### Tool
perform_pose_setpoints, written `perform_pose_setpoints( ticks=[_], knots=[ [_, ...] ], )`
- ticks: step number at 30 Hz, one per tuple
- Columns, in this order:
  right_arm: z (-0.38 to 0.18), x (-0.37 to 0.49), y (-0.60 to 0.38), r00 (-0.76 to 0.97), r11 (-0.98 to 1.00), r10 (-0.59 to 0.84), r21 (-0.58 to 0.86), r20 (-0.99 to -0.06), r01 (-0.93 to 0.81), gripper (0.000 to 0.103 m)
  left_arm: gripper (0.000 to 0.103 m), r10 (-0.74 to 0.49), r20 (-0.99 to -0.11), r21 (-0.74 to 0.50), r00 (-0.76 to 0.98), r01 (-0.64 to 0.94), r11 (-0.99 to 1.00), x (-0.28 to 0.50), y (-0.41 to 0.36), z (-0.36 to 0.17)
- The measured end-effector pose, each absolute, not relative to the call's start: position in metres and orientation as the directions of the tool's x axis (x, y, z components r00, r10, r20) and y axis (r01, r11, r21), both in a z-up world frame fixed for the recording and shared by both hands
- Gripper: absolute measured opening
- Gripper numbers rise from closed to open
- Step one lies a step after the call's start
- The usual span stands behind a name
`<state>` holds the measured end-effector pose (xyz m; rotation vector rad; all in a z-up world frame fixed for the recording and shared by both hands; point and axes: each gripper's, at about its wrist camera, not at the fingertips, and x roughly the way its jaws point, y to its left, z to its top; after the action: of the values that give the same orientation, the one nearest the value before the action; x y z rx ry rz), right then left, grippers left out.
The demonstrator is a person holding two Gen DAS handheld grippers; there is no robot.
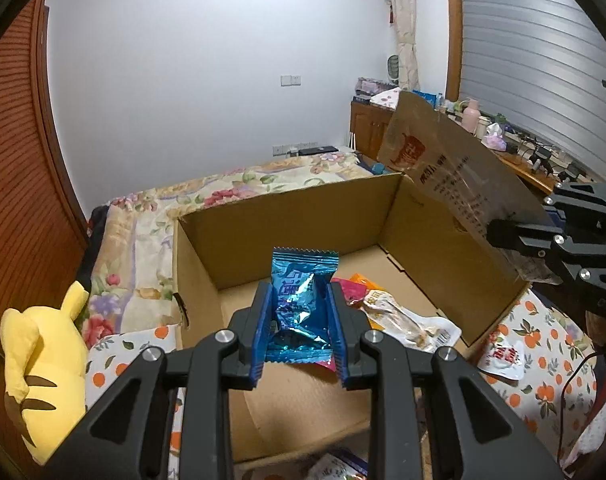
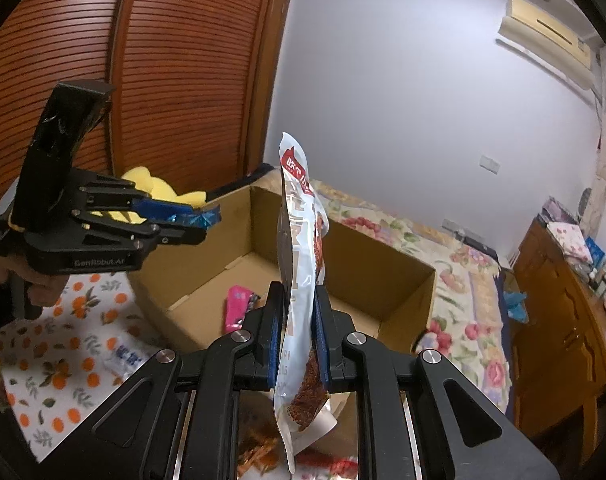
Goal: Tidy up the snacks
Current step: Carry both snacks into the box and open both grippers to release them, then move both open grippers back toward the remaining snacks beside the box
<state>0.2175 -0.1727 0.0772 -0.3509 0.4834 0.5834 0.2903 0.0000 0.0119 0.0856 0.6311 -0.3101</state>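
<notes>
**A:** Left wrist view first: the left gripper is clamped on a crumpled blue foil packet, squeezed between the blue pads. The packet's long axis runs straight out along the fingers, its serrated end toward the far wall of the cardboard box.

**B:** And the box lies which way from it?

**A:** Directly ahead and below. The packet hangs over the near part of the open box, above the floor where a pink packet and a clear-fronted one lie.

**B:** What about the other hand?

**A:** The right gripper is closed on a tall white pouch, pinched at its lower part so the pouch stands upright, its long axis nearly vertical. The box sits ahead of it too, past the near rim.

**B:** Which is nearer the drop?

**A:** I'd judge the left; from the right wrist view its tips reach over the box's left wall, while the right appears to sit behind the near edge. Loose snacks lie on the orange-print cloth outside.
</notes>
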Motion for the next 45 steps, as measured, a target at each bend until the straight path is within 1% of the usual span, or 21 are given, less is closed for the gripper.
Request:
perform_pose_setpoints(
  ticks=[5,10,13,16,18,20,21,23,35,37,38,39,42,45],
  knots=[
    [0.071,0.242,-0.167,0.721,0.784,0.430,-0.171,-0.544,-0.597,0.013,0.026,-0.245,-0.607,-0.016,0.756,0.297,0.955,0.304,0.002,0.003],
    [0.056,0.260,-0.161,0.706,0.786,0.416,-0.163,-0.573,-0.596,0.013,0.031,-0.234,-0.618,-0.019,0.751,0.283,0.959,0.311,0.003,-0.003],
    [0.044,0.265,-0.155,0.695,0.786,0.406,-0.161,-0.593,-0.597,0.013,0.031,-0.229,-0.619,-0.021,0.752,0.276,0.961,0.311,0.006,-0.006],
    [0.036,0.267,-0.149,0.682,0.784,0.400,-0.157,-0.612,-0.600,0.013,0.034,-0.230,-0.616,-0.027,0.754,0.272,0.962,0.310,0.008,-0.006],
    [0.032,0.268,-0.146,0.671,0.780,0.399,-0.153,-0.624,-0.607,0.013,0.036,-0.235,-0.612,-0.037,0.756,0.269,0.962,0.307,0.011,-0.005],
    [0.028,0.268,-0.137,0.663,0.773,0.393,-0.162,-0.637,-0.614,0.013,0.042,-0.235,-0.605,-0.040,0.761,0.265,0.963,0.305,0.014,-0.004],
    [0.027,0.267,-0.134,0.659,0.768,0.392,-0.167,-0.642,-0.618,0.013,0.044,-0.232,-0.602,-0.039,0.764,0.262,0.964,0.304,0.016,-0.003],
    [0.024,0.267,-0.128,0.653,0.761,0.390,-0.172,-0.649,-0.626,0.013,0.050,-0.212,-0.597,-0.031,0.774,0.241,0.970,0.301,0.020,-0.001],
    [0.014,0.269,-0.117,0.622,0.757,0.392,-0.147,-0.678,-0.637,0.014,0.054,-0.206,-0.571,-0.032,0.794,0.229,0.973,0.283,0.035,0.004],
    [0.016,0.269,-0.117,0.626,0.761,0.395,-0.142,-0.673,-0.633,0.021,0.055,-0.197,-0.564,-0.027,0.802,0.220,0.975,0.279,0.036,0.004],
    [0.016,0.269,-0.116,0.629,0.763,0.392,-0.144,-0.672,-0.630,0.029,0.056,-0.195,-0.560,-0.027,0.805,0.218,0.976,0.276,0.037,0.006],
    [0.016,0.269,-0.116,0.635,0.768,0.387,-0.148,-0.669,-0.624,0.032,0.057,-0.197,-0.556,-0.029,0.807,0.217,0.976,0.273,0.038,0.007],
    [0.020,0.265,-0.122,0.627,0.774,0.404,-0.117,-0.666,-0.622,0.032,0.059,-0.196,-0.547,-0.033,0.814,0.212,0.977,0.265,0.041,0.010],
    [0.029,0.255,-0.133,0.642,0.785,0.418,-0.100,-0.643,-0.611,0.035,0.061,-0.197,-0.540,-0.035,0.818,0.211,0.977,0.254,0.044,0.013]
  ],
)
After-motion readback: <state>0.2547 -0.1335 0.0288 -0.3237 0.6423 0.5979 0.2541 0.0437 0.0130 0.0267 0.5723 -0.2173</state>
